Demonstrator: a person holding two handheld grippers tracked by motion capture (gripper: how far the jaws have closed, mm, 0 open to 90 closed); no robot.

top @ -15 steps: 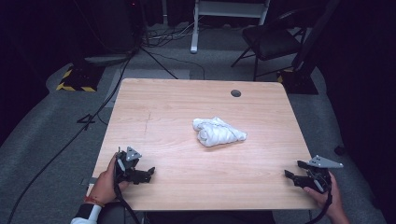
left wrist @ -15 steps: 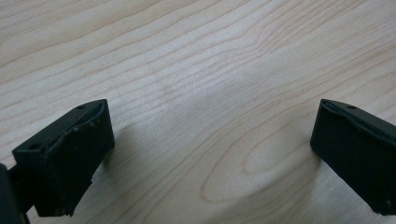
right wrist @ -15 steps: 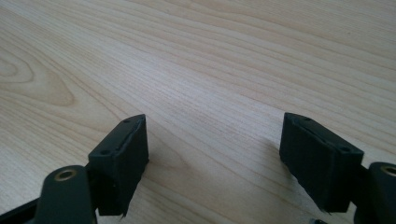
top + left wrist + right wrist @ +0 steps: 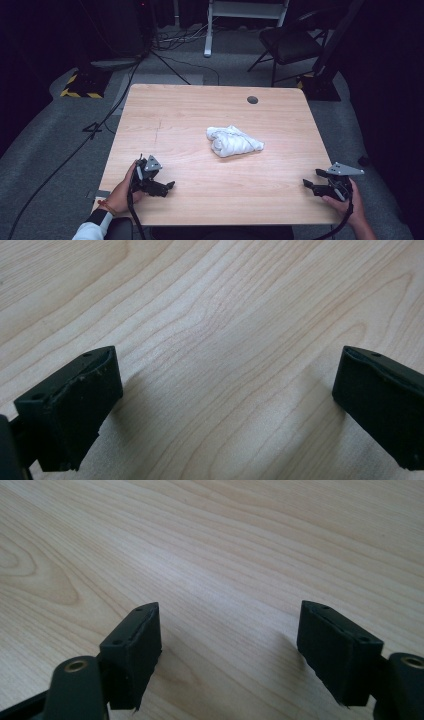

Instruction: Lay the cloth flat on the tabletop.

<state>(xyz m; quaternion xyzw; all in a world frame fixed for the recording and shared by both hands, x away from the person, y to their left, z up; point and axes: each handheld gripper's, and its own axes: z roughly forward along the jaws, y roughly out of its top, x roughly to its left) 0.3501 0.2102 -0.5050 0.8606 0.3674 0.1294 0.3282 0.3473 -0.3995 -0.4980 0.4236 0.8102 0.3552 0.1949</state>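
Jaws gaping on both grippers, left (image 4: 170,185) and right (image 4: 305,183), each resting on the counter (image 4: 190,125), well apart from the cloth (image 4: 233,141).

**Black tongs, grey plates, one white cuff**

The left tongs (image 4: 170,186) and right tongs (image 4: 306,184) are matt black, each topped with a grey three-cornered plate and trailing a black cable. Their blocky jaws carry small screw holes; brass-ringed holes show on the right pair. The left hand (image 4: 122,192) wears an orange wristband and a white sleeve (image 4: 92,229).
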